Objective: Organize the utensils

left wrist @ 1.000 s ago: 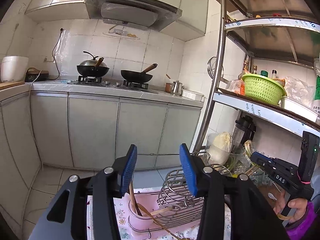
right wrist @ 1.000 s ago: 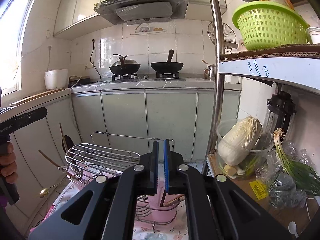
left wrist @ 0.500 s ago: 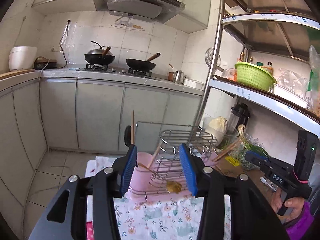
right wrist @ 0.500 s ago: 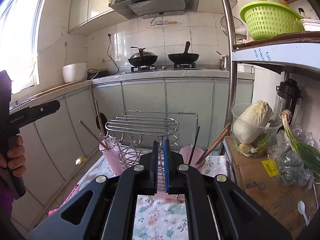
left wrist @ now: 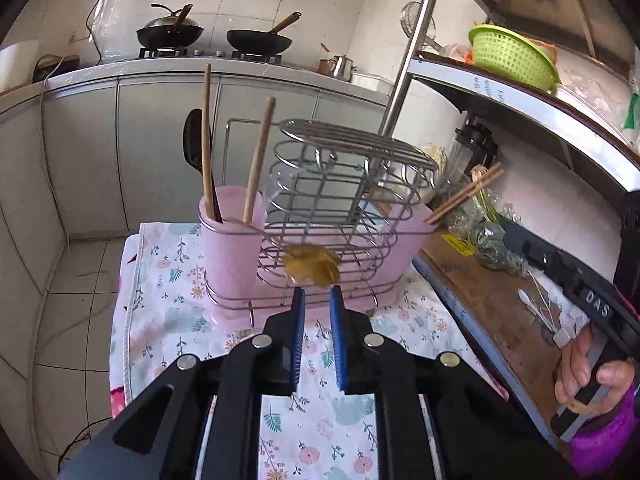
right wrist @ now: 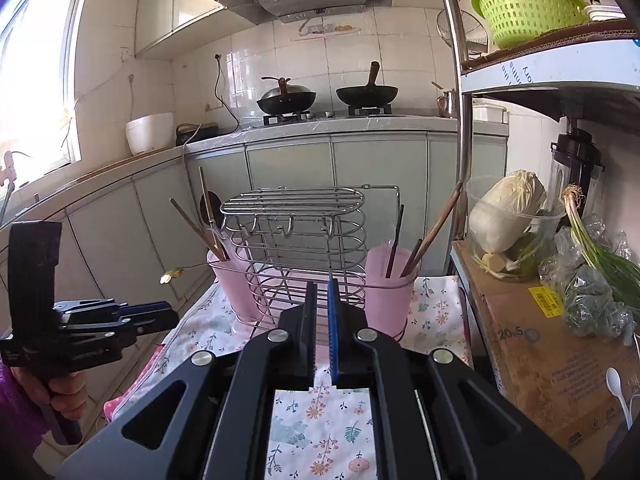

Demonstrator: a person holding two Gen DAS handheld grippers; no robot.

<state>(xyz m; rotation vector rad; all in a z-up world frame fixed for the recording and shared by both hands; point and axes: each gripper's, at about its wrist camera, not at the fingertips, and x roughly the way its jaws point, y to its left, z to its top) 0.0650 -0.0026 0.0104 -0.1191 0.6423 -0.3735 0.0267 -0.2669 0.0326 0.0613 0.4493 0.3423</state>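
Observation:
A wire rack [left wrist: 344,184] [right wrist: 296,216] on a floral cloth carries a pink cup at each end. The left cup [left wrist: 228,248] holds wooden handles [left wrist: 206,140] and a black spoon [left wrist: 192,140]. The right cup [right wrist: 386,292] holds chopsticks [right wrist: 436,224]. A gold spoon [left wrist: 312,268] [right wrist: 170,276] sticks out sideways from the left cup. My left gripper [left wrist: 316,292] sits just below that spoon's bowl. Its jaws are closing to a narrow gap, with nothing between them. My right gripper [right wrist: 322,284] is shut and empty, facing the rack's front.
A cardboard box [right wrist: 540,340] at the right carries a white plastic spoon [right wrist: 614,380], a clear bowl with cabbage [right wrist: 508,208] and bagged greens. A steel shelf post [right wrist: 456,100] rises behind the rack. Kitchen cabinets and a tiled floor lie beyond the cloth [left wrist: 168,292].
The left gripper dropped and tipped down toward the rack, and its jaws went from wide apart to a narrow gap. The right gripper drew closer to the rack and stayed shut.

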